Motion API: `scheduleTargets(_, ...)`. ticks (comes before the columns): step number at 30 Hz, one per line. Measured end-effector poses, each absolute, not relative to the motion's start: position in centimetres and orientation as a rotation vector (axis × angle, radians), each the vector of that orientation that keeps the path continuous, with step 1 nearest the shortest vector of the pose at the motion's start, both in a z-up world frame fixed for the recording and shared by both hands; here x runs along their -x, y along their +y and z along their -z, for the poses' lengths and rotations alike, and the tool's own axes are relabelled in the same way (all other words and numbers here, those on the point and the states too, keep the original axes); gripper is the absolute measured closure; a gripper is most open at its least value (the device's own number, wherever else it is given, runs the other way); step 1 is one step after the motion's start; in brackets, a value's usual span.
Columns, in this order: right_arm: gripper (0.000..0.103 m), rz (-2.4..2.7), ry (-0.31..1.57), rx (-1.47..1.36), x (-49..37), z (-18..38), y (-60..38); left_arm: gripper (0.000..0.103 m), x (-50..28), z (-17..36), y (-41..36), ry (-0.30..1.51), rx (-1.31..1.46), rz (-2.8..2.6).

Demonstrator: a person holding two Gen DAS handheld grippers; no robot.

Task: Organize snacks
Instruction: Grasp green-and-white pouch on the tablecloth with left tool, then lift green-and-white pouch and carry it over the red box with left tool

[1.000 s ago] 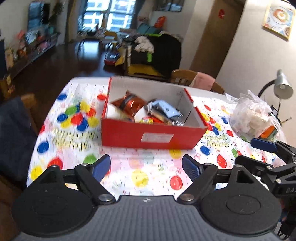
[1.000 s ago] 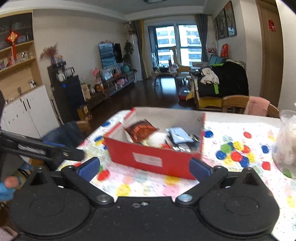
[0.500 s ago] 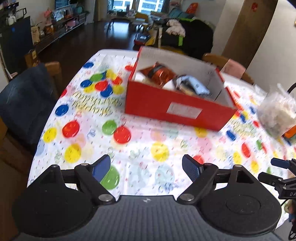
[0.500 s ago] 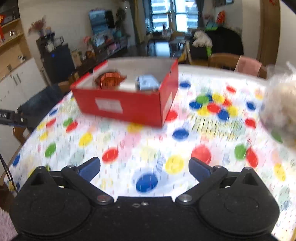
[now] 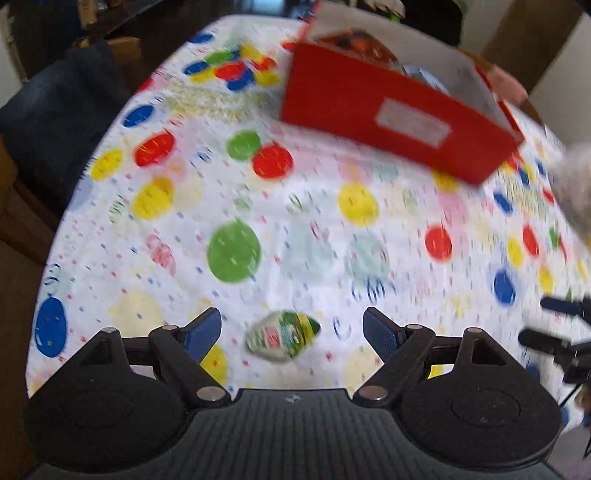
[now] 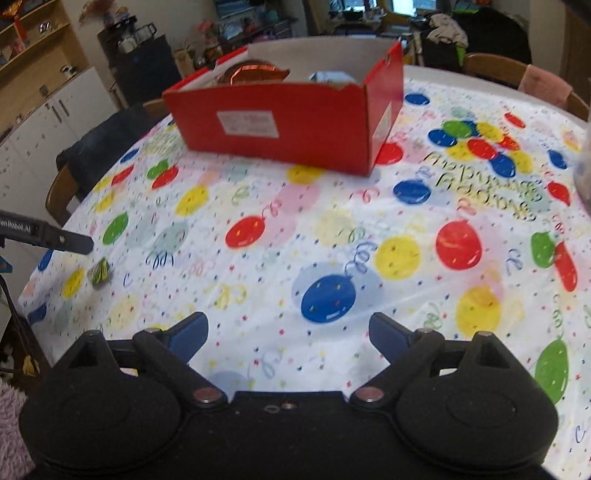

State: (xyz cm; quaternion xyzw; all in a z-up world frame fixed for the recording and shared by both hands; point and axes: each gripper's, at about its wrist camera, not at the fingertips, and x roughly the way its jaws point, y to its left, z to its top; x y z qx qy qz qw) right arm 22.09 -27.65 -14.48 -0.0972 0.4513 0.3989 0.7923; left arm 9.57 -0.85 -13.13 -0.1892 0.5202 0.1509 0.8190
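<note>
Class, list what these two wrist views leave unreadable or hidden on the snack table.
- Left wrist view: print on the small green snack packet, blurred.
- Right wrist view: most contents of the red box, hidden behind its front wall.
- Right wrist view: writing on the box label, too small.
- Left wrist view: pale bag, blurred and cut off by the frame edge.

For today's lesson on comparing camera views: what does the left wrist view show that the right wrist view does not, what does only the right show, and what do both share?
Only the left wrist view shows the left gripper, open, above the small green-and-white snack packet, with nothing gripped. Only the right wrist view shows the right gripper, jaws closing on nothing, plus white cabinets and wooden shelves. Both show the red box, the balloon tablecloth and the packet.
</note>
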Motion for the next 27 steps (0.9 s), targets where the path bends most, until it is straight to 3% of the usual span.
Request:
scheduleTargets(6,0.01,-0.871,0.985,0.227,-21.9,14.9,-27.9,0.025,-9.9,14.5,-1.9,1.131,0.364,-0.331)
scheduleTargets(9,0.012,-0.876,0.996,0.231,-21.7,15.1,-28.0,0.04,-10.0,15.1,-2.2,1.145,0.342,-0.336)
scheduleTargets(17,0.013,-0.878,1.01,0.223,-21.1,15.4,-28.3,0.043,-10.6,15.7,-2.4,1.158,0.292,-0.363)
scheduleTargets(27,0.014,-0.843,1.02,0.205,-20.0,15.6,-29.0,0.057,-10.9,16.1,-2.2,1.159,0.274,-0.346)
